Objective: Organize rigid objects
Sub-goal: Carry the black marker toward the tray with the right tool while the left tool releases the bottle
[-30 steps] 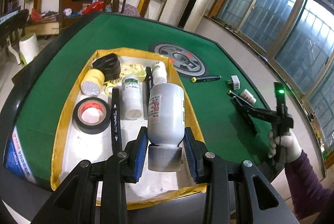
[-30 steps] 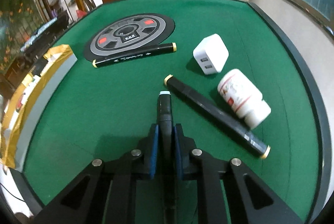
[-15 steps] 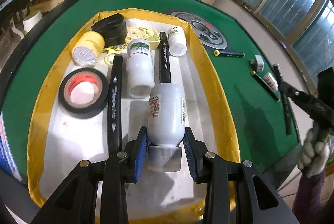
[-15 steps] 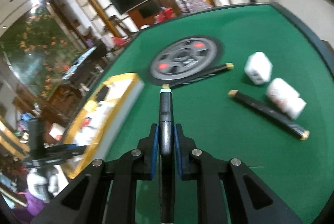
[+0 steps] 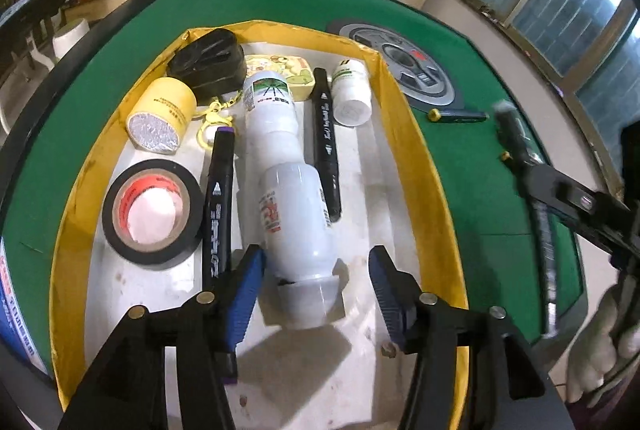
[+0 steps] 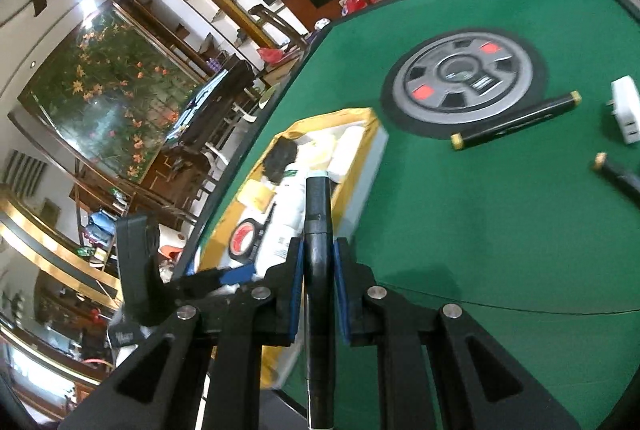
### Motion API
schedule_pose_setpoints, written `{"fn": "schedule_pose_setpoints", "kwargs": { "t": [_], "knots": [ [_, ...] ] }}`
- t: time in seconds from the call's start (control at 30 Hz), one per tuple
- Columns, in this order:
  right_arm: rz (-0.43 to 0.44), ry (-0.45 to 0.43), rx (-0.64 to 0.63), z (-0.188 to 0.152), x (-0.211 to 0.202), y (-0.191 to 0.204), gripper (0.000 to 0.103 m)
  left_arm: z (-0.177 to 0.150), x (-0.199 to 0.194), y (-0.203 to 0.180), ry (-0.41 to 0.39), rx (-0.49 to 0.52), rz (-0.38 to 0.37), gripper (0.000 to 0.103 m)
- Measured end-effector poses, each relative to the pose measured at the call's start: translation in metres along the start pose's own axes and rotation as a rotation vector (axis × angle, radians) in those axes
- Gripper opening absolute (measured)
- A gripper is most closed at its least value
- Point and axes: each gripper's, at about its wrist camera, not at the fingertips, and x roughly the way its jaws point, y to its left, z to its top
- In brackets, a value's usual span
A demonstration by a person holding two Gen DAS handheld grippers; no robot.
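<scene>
A yellow-rimmed tray [image 5: 416,133] sits on the green table. A white bottle with a red label [image 5: 296,218] lies in it between my left gripper's [image 5: 316,286] open blue pads, free of both. My right gripper [image 6: 318,254] is shut on a black marker [image 6: 318,226] and holds it above the table beside the tray [image 6: 362,145]; it also shows blurred in the left wrist view [image 5: 520,149]. Another white bottle [image 5: 270,109], two black markers [image 5: 218,205] and a small white jar [image 5: 352,91] lie in the tray.
The tray also holds black tape [image 5: 152,211], a yellow roll [image 5: 160,113], a black pouch [image 5: 208,63] and a keychain [image 5: 212,117]. On the felt lie a black marker [image 6: 516,119], a white charger [image 6: 626,109], another marker [image 6: 620,175] and a wheel-shaped mat [image 6: 464,79].
My left gripper has opened and let go of the white bottle, which now lies in the tray. My right gripper has swung left toward the tray with the marker.
</scene>
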Motion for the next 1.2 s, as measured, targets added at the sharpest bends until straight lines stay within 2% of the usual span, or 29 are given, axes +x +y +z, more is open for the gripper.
{"fn": "schedule_pose_setpoints", "kwargs": {
  "t": [0.07, 0.2, 0.4, 0.57, 0.7, 0.8, 0.97, 1.03, 1.17, 1.2],
  "knots": [
    [0.010, 0.009, 0.014, 0.003, 0.011, 0.006, 0.014, -0.004, -0.011, 0.000, -0.021, 0.010, -0.011, 0.059],
    [0.030, 0.025, 0.067, 0.008, 0.029, 0.016, 0.014, -0.012, -0.038, 0.011, -0.085, 0.006, -0.041, 0.067],
    [0.026, 0.042, 0.161, 0.011, 0.061, 0.021, 0.014, -0.022, -0.074, 0.043, -0.165, -0.059, -0.081, 0.067],
    [-0.100, 0.032, 0.114, 0.010, 0.082, 0.032, 0.014, -0.028, -0.083, 0.061, -0.187, -0.089, -0.084, 0.069],
    [-0.235, 0.011, 0.031, 0.008, 0.089, 0.042, 0.016, -0.033, -0.081, 0.075, -0.181, -0.115, -0.088, 0.070],
    [-0.303, -0.001, -0.021, 0.007, 0.091, 0.051, 0.017, -0.036, -0.078, 0.086, -0.175, -0.143, -0.095, 0.070],
    [-0.333, -0.013, -0.064, 0.008, 0.092, 0.057, 0.032, -0.039, -0.079, 0.088, -0.176, -0.146, -0.107, 0.070],
    [-0.356, -0.038, -0.096, 0.007, 0.088, 0.062, 0.047, -0.040, -0.080, 0.088, -0.184, -0.137, -0.110, 0.071],
    [-0.428, -0.131, -0.187, 0.006, 0.067, 0.074, 0.051, -0.039, -0.084, 0.083, -0.212, -0.116, -0.107, 0.074],
    [-0.444, -0.150, -0.198, 0.005, 0.062, 0.075, 0.057, -0.038, -0.084, 0.081, -0.216, -0.111, -0.100, 0.074]
  ]
}}
